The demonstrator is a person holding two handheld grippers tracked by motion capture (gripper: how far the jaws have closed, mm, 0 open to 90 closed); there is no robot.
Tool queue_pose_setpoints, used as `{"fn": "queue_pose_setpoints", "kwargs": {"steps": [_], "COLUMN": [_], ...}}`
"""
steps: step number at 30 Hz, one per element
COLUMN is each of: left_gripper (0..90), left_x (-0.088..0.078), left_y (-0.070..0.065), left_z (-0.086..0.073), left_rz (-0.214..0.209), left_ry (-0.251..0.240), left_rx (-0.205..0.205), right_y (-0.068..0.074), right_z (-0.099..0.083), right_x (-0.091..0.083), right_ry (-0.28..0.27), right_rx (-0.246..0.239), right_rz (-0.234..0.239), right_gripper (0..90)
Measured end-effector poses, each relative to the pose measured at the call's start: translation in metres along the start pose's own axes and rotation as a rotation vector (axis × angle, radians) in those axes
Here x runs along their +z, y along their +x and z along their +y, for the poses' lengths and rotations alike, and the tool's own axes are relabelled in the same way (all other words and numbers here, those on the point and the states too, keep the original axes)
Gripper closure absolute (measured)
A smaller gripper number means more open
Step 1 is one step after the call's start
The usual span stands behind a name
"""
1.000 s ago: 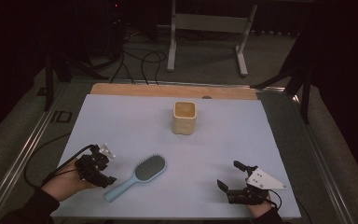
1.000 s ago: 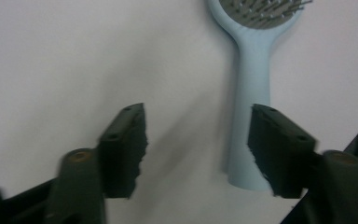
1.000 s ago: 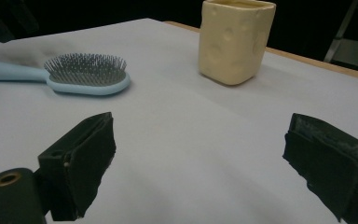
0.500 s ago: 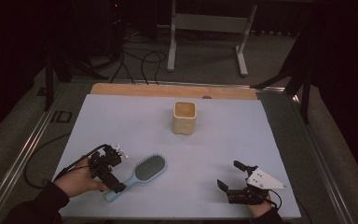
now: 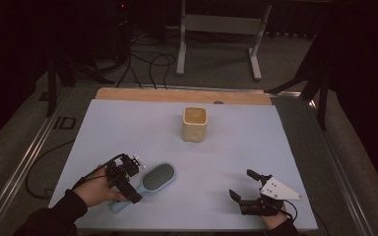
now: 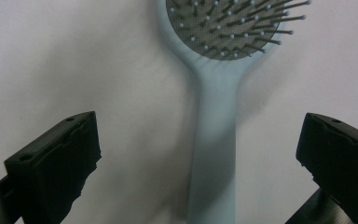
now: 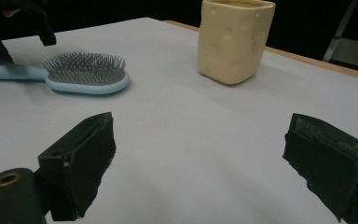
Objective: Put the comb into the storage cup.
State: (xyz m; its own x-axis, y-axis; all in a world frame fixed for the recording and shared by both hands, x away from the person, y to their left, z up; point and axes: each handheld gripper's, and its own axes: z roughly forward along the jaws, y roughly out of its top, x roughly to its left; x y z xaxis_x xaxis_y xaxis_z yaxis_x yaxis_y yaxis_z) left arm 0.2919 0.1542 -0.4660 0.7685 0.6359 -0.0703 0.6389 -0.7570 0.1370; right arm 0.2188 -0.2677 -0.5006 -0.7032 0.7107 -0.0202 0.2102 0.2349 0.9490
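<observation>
A light blue hairbrush [image 5: 158, 177] lies bristles-up on the pale table sheet [image 5: 142, 128], its handle [image 6: 214, 154] pointing toward the near left. My left gripper [image 5: 127, 189] hovers over that handle. Its jaws have just been opening and now stand wide open [image 6: 199, 137], one on each side of the handle without touching it. My right gripper [image 5: 241, 184] rests open at the near right with nothing between its jaws [image 7: 200, 144]. In the right gripper view the hairbrush [image 7: 86, 74] lies at the upper left, with the left gripper [image 7: 9, 28] dark above its handle.
A cream square cup [image 5: 195, 124] stands upright in the middle of the far half of the sheet; it is the cup [image 7: 235, 39] at the top of the right gripper view. A wooden strip [image 5: 177, 94] edges the table's far side. Cables and a metal stand lie on the floor beyond.
My left gripper has moved right and slightly down, from beside the brush to over its handle, and its jaws have spread wider. The right gripper has kept still.
</observation>
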Motion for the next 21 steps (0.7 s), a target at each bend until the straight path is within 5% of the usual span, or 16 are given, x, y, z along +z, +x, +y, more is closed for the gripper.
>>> {"fn": "queue_pose_setpoints", "kwargs": {"steps": [11, 21], "left_gripper": [3.2, 24.8], "left_x": [0.007, 0.019], "left_y": [-0.006, -0.01], "left_z": [0.01, 0.01], "left_rz": [-0.015, 0.011], "left_ry": [-0.015, 0.005], "left_rx": [0.006, 0.03], "right_y": [0.0, -0.001], "right_z": [0.0, 0.0], "right_x": [0.0, 0.0], "right_ry": [0.001, 0.001], "right_rx": [0.0, 0.001], "right_rz": [-0.002, 0.001], "right_gripper": [8.7, 8.7]}}
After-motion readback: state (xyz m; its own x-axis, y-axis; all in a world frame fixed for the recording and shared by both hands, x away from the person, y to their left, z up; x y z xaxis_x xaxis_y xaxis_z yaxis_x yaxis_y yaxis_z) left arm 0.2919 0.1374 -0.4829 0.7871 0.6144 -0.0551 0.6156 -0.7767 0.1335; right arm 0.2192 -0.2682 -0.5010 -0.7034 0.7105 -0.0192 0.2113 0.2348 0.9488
